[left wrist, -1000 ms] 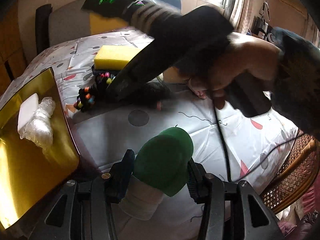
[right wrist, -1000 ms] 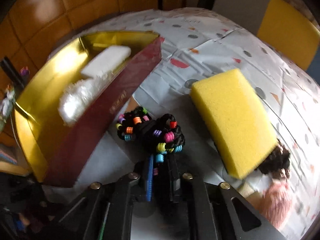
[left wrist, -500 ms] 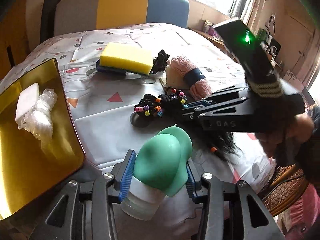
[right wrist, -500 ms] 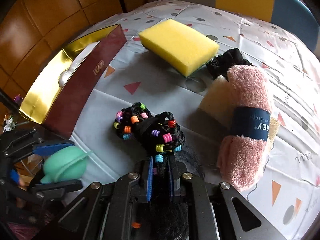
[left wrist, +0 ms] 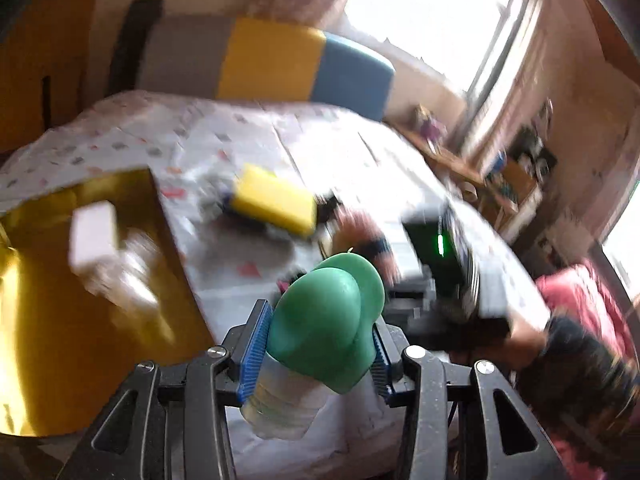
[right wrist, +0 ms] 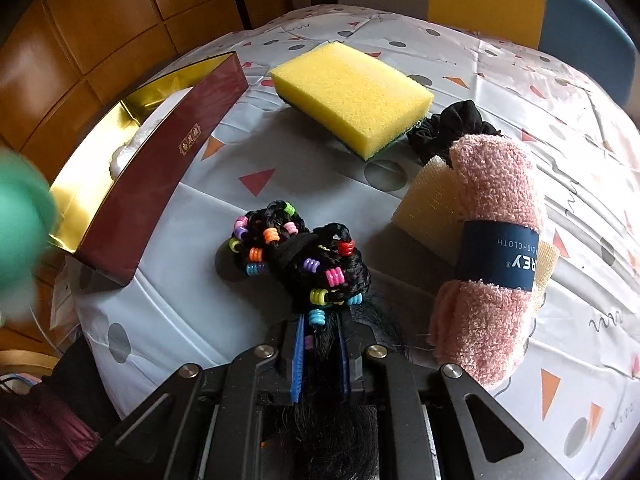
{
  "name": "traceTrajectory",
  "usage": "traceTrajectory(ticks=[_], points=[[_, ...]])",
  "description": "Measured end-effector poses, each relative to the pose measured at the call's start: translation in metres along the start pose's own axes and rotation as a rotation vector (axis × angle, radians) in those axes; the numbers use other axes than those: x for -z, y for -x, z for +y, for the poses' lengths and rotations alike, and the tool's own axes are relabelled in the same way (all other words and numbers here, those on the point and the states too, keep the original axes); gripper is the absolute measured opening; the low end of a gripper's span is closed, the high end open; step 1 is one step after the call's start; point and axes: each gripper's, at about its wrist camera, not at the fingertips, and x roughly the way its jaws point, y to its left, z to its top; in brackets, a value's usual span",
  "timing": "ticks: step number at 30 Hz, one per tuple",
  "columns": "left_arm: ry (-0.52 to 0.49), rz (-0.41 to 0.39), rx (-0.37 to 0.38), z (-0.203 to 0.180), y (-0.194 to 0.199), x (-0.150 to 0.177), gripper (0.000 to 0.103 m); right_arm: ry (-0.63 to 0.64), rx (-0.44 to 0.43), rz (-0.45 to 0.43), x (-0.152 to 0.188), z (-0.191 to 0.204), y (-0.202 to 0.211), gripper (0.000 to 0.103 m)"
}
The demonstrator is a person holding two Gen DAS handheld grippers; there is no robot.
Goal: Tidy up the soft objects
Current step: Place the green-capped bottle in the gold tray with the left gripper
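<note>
The left gripper [left wrist: 318, 354] clamped a green squeeze toy [left wrist: 326, 330] beside the gold box [left wrist: 48, 360], while the right gripper [right wrist: 320, 344] pinched the beaded braid [right wrist: 300, 256] (lying near that box [right wrist: 160, 168]).

Both views ride behind their tongs, low over the patterned tabletop [right wrist: 500, 80]. Shared: rectangular yellow foam sponge [left wrist: 276, 204] [right wrist: 352, 94], at 12 o'clock in each.

daylight, window [left wrist: 420, 20] blown out | left view motion-blurred | right sharp | fisheye edges
</note>
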Motion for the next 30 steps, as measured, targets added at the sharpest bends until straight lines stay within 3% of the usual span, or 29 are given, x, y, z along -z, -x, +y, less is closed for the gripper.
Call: traceTrajectory(ticks=[3, 6, 13, 20, 22, 25, 30], points=[[0.058, -0.068, -0.069, 0.024, 0.024, -0.017, 0.046, -0.005, -0.005, 0.001, 0.0, -0.001, -0.001, 0.014], [0.149, -0.093, -0.189, 0.062, 0.037, -0.026, 0.046, -0.005, -0.005, 0.002, -0.001, 0.0, -0.002, 0.014], [0.376, 0.002, -0.384, 0.151, 0.021, -0.019, 0.046, 0.013, 0.006, 0.001, -0.001, 0.001, -0.004, 0.014], [0.439, 0.066, -0.425, 0.174, -0.011, -0.008, 0.048, 0.014, 0.006, 0.001, -0.001, 0.001, -0.004, 0.014], [0.444, 0.081, -0.423, 0.178, -0.023, -0.007, 0.056, 0.013, 0.005, 0.001, -0.001, 0.001, -0.004, 0.014], [0.457, 0.104, -0.408, 0.177, -0.035, -0.008, 0.058, 0.013, 0.005, 0.0, -0.001, 0.001, -0.004, 0.014], [0.45, 0.083, -0.401, 0.168, -0.032, -0.01, 0.058, 0.016, 0.007, 0.0, -0.001, 0.001, -0.004, 0.014]])
